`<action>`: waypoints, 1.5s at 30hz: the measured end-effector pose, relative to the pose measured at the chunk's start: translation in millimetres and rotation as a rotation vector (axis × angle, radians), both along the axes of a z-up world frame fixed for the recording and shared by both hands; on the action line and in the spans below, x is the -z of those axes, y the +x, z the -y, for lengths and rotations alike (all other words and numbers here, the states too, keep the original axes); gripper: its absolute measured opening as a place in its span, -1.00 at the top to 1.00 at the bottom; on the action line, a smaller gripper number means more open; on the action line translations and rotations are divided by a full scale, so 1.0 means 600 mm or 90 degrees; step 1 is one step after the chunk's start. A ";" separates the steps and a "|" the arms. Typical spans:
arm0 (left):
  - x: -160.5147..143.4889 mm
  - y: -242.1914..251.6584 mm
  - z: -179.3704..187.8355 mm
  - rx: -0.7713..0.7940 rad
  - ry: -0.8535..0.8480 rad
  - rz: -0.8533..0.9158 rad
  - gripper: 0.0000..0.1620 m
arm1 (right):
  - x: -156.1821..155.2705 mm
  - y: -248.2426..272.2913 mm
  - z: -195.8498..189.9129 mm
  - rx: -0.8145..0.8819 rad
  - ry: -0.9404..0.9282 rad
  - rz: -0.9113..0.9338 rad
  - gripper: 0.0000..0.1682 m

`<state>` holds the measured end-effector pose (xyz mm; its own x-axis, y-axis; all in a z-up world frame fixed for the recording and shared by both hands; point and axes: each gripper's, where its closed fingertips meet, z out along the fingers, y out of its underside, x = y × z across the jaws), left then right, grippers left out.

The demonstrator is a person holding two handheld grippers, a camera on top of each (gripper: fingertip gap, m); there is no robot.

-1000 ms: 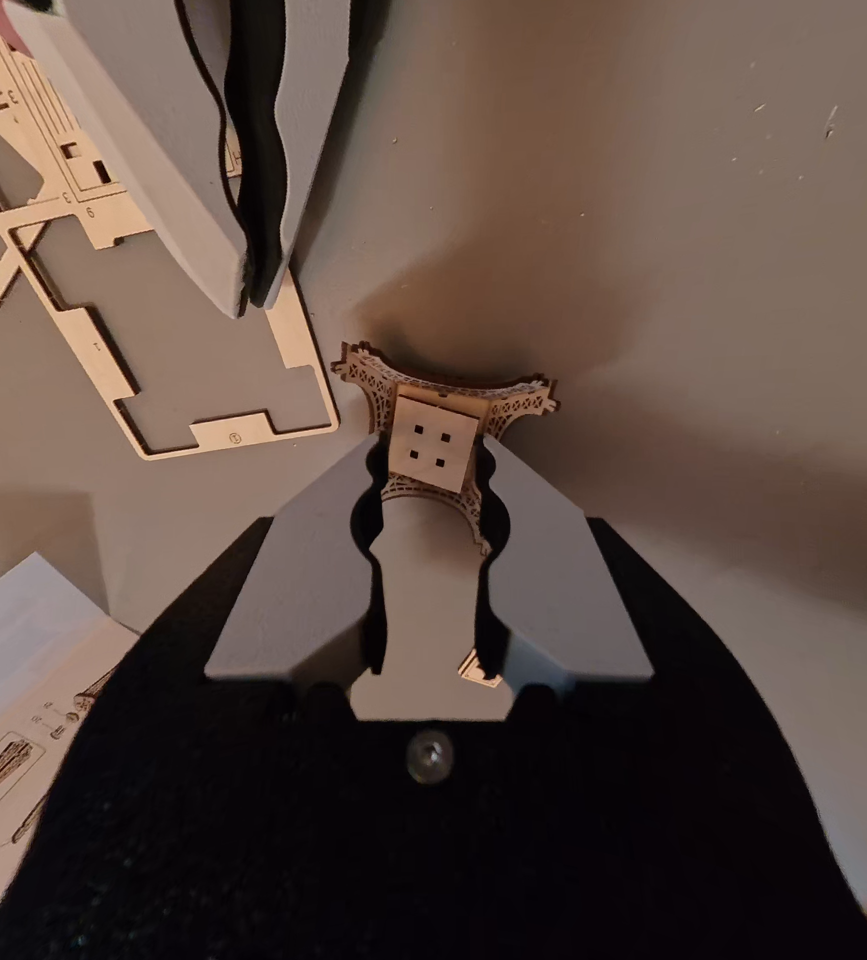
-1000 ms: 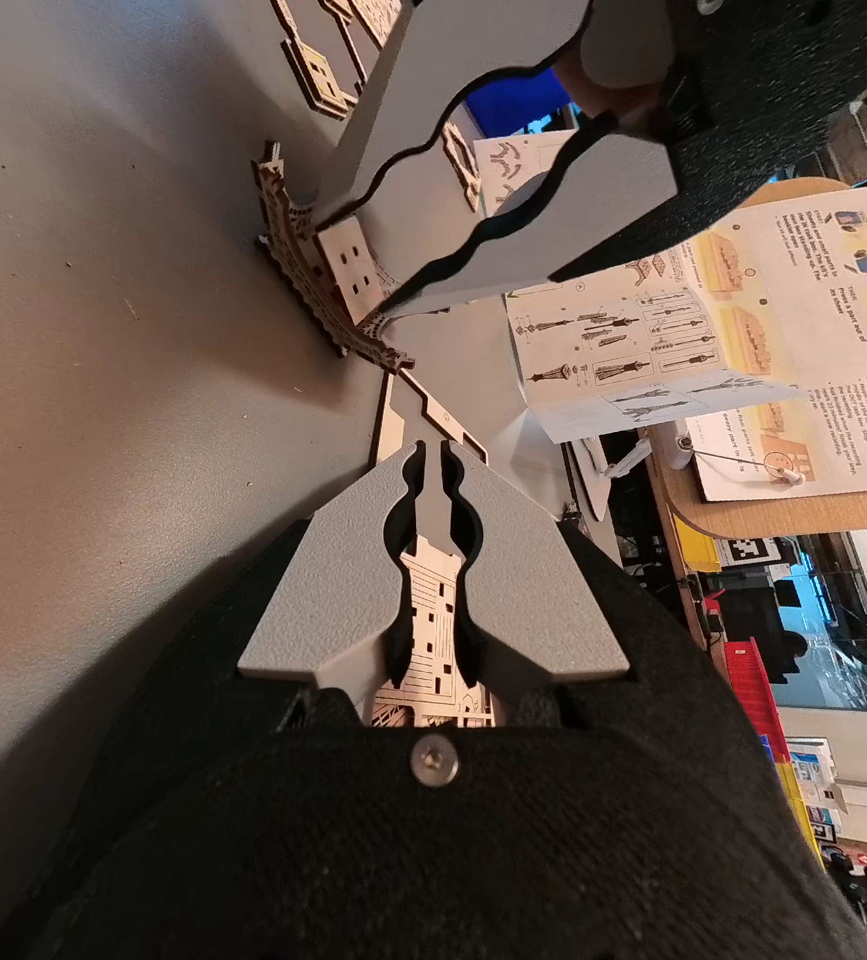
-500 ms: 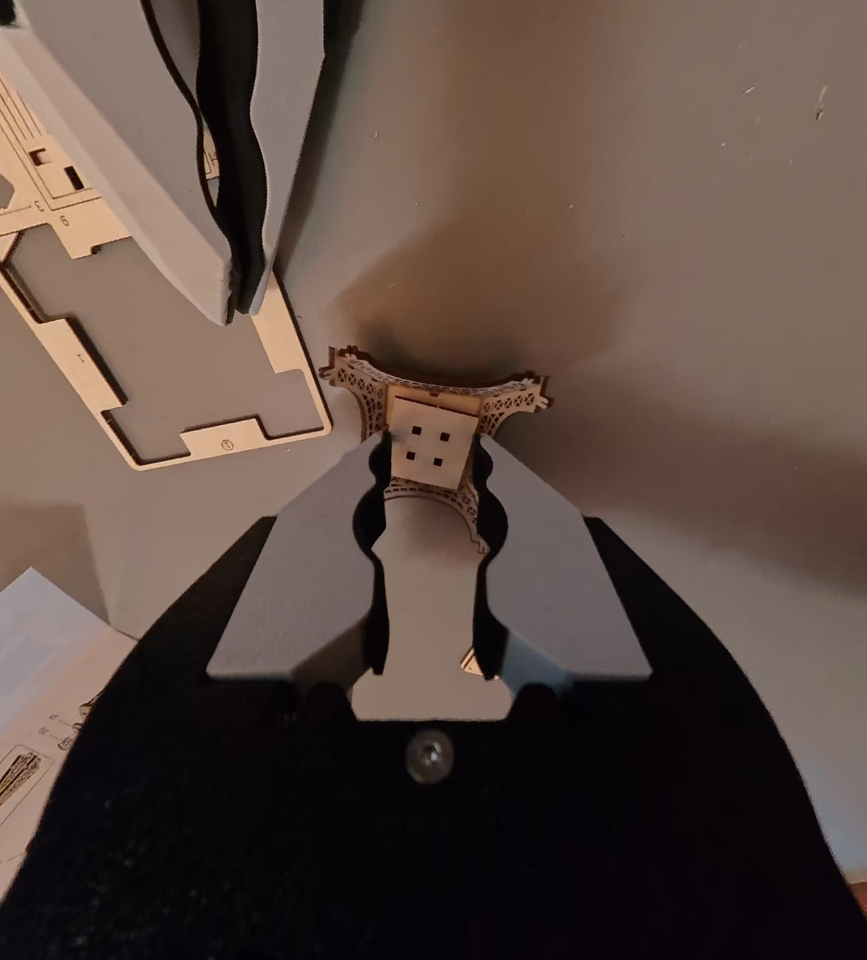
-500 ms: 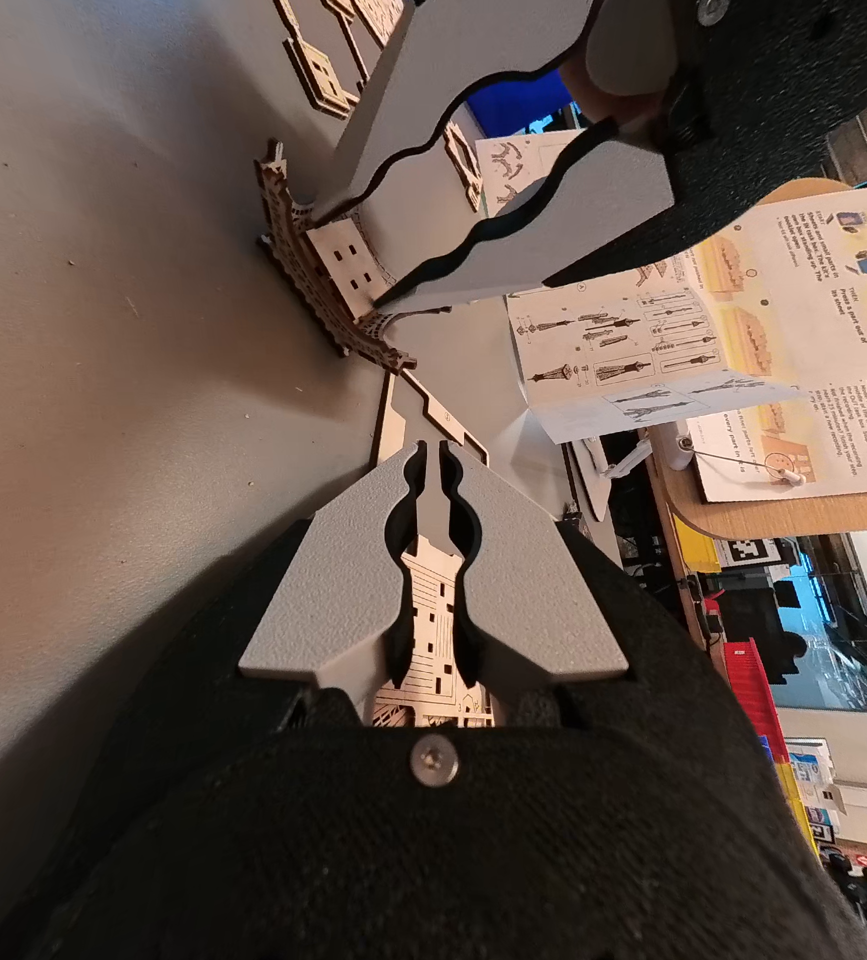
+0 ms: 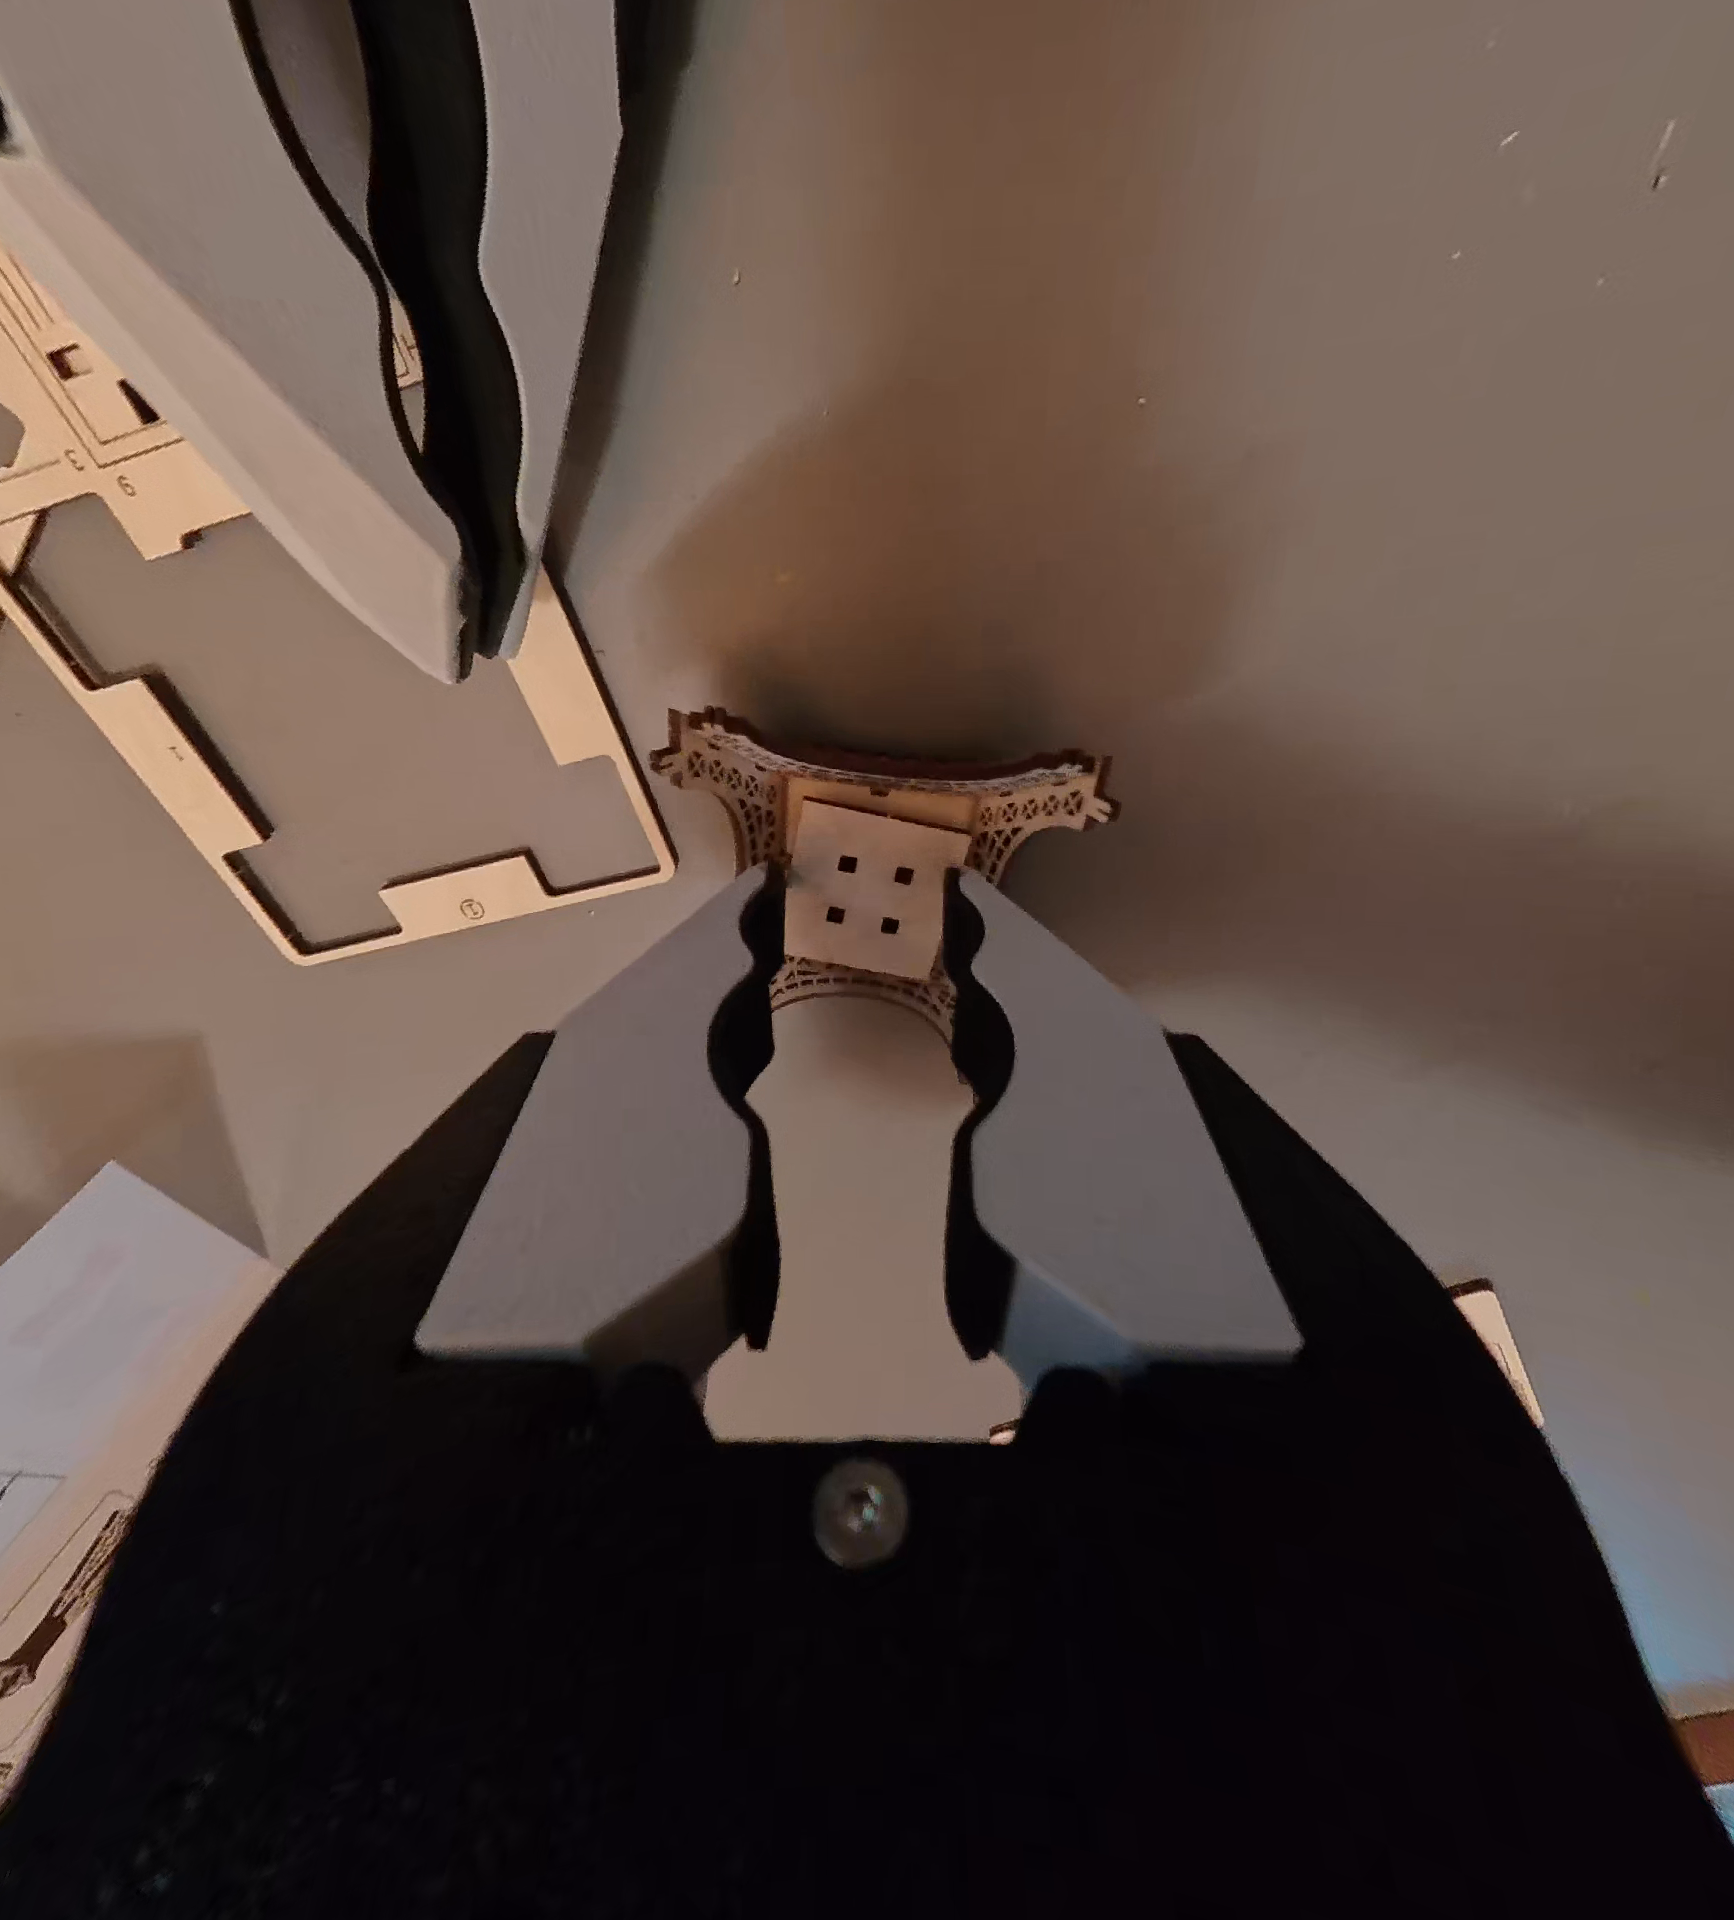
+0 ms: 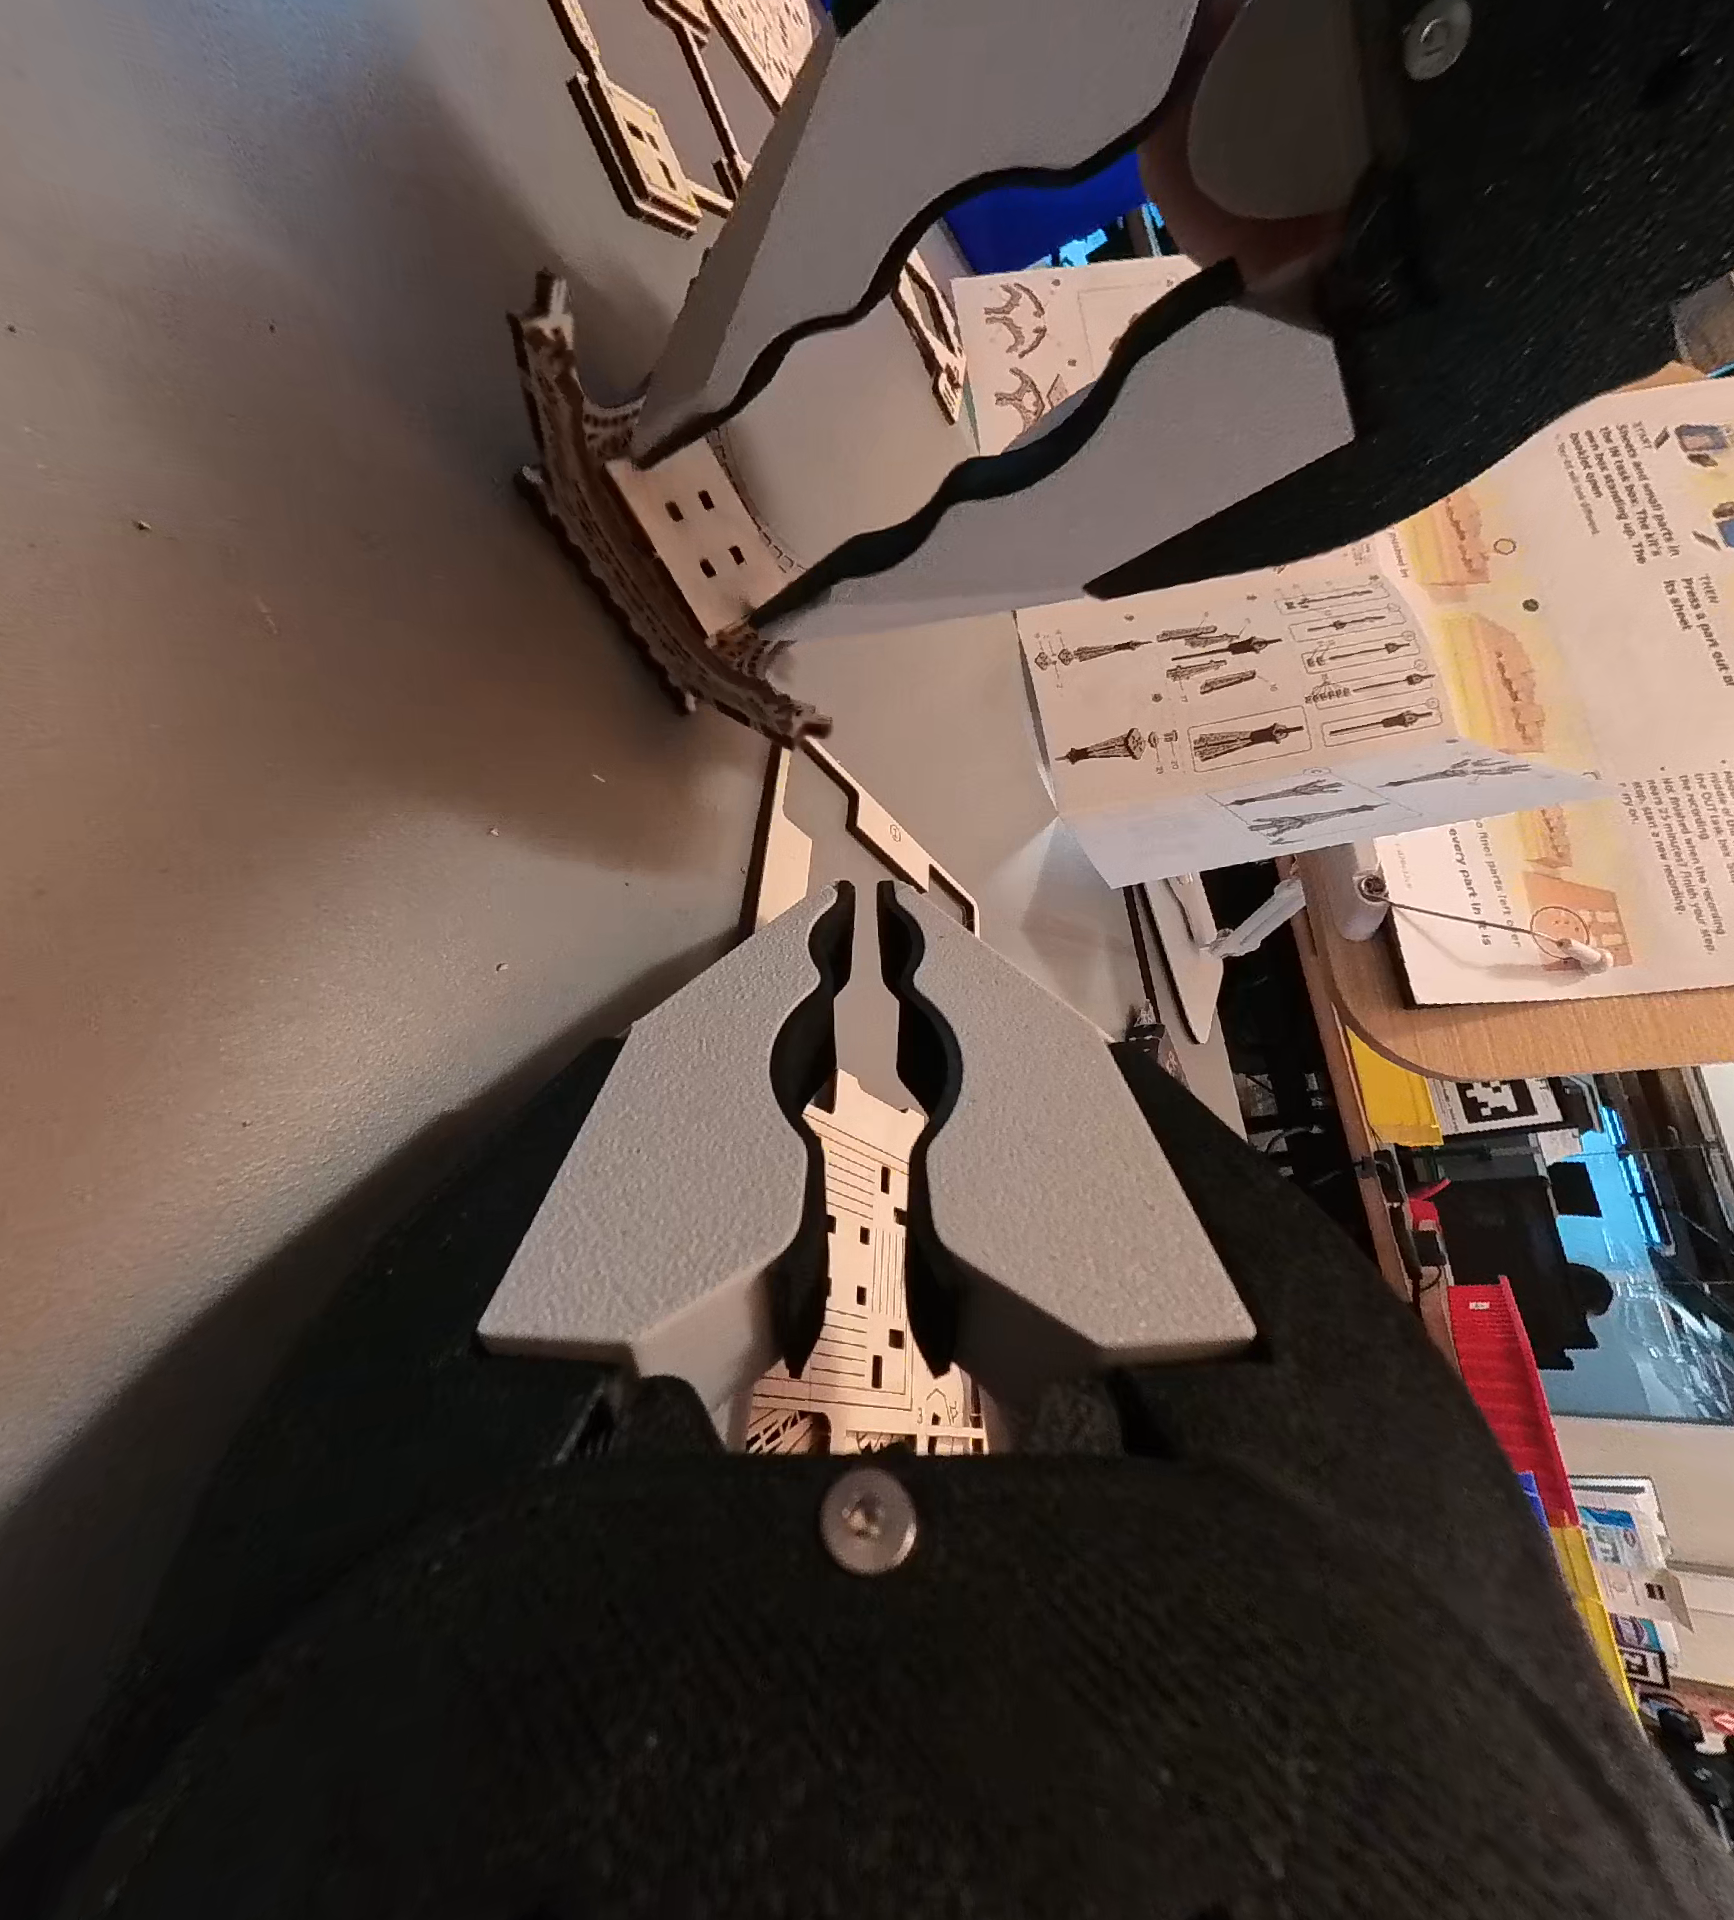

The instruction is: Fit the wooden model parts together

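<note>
Left wrist view shows the tower base, a small laser-cut wooden model section, standing on the grey tabletop right at the tips of the left gripper. Its jaws stand apart, one tip on either side of the square top plate, apparently touching or nearly touching it; whether they actually press on it I cannot tell.

As a thing to handle, the base looks very light and stiff but brittle. Its four splayed legs are cut into fine lattice, and the thin arches between them would likely snap under a sideways squeeze. The safest hold is probably on the solid flat plate at the top, across its two plain edges, with gentle force, since so light a piece could tip or skate over the smooth tabletop.

In looks, it is pale raw plywood with dark scorched edges, the legs flaring outward at the tabletop and the plate pierced by four small square holes, presumably sockets for the next section.

Right wrist view shows the right gripper low and off to one side, jaws nearly together, with a flat wooden part between them; it seems pinched there, though the contact is not plain. An emptied parts sheet lies just beside the base, and a folded instruction leaflet lies farther off.
</note>
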<state>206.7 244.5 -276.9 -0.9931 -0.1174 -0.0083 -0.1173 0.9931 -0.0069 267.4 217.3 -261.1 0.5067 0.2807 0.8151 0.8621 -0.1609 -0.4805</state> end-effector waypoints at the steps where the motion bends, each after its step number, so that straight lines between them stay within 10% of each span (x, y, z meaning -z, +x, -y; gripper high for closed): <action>1: 0.000 0.001 0.001 0.001 0.001 0.002 0.67 | 0.000 0.000 0.000 0.000 0.000 0.000 0.98; 28: 0.004 0.002 -0.013 0.093 0.062 0.056 0.62 | 0.001 0.000 0.000 0.000 -0.001 0.001 0.98; 45: 0.005 0.009 -0.021 -0.116 -0.069 0.038 0.63 | 0.001 0.000 0.000 0.000 -0.002 0.002 0.99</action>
<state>211.8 256.9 -279.8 -0.9533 -0.2987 -0.0442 -0.2913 0.9484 -0.1251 267.6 217.2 -262.0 0.5046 0.2832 0.8156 0.8634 -0.1621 -0.4778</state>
